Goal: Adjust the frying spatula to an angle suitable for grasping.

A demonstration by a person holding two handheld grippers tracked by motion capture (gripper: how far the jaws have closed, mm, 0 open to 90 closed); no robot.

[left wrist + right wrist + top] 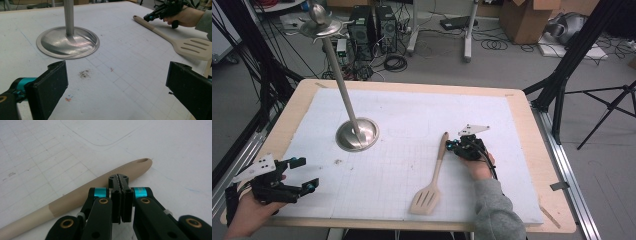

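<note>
A slotted wooden spatula lies flat on the white gridded sheet that covers the wooden desk, right of centre, with its slotted blade toward the person and its handle running away toward the far edge. The right gripper, held in the person's right hand, sits just beside the far end of that handle; in the right gripper view its two black jaws are pressed together with nothing between them, their tips right at the handle near the small hanging hole, though whether they touch the wood cannot be told. The left gripper hovers near the desk's front left corner, well apart from the spatula; in the left gripper view its jaws stand wide apart and empty over bare sheet, with a small dark smudge on the paper ahead of them. Left of centre stands a metal stand with a round dished base and a tall thin pole leaning up toward the far left, topped by a metal cap.
</note>
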